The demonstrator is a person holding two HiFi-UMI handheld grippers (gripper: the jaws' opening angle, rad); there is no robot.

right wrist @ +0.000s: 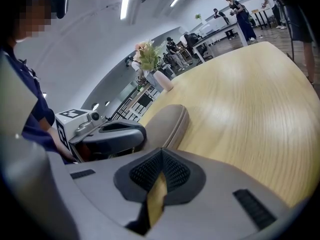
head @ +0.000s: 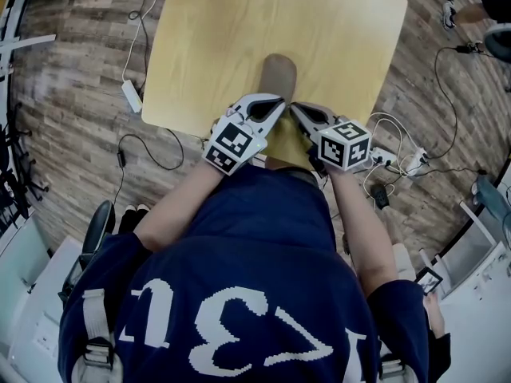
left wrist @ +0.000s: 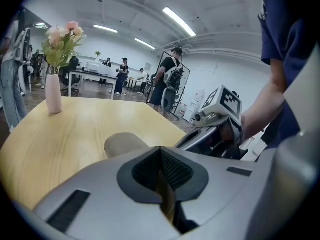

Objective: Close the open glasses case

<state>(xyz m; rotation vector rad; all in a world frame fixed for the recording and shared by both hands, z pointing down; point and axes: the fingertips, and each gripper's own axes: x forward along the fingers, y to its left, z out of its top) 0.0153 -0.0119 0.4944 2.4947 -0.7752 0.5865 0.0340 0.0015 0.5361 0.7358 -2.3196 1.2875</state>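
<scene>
A tan glasses case [head: 279,74] lies on the pale wooden table [head: 215,46], near its front edge, with its lid down and the seam showing along its side. In the left gripper view the case [left wrist: 125,143] sits just past the jaws. In the right gripper view the case [right wrist: 167,126] lies just ahead and to the left. My left gripper [head: 275,102] and right gripper [head: 297,108] hover side by side just short of the case, both shut with nothing between their pads. Each gripper also shows in its own view, left [left wrist: 161,151] and right [right wrist: 161,154].
A pink vase of flowers [left wrist: 53,96] stands at the table's far end, and it also shows as the vase [right wrist: 162,80] in the right gripper view. Cables and a power strip [head: 132,96] lie on the wood floor around the table. People stand in the background [left wrist: 170,81].
</scene>
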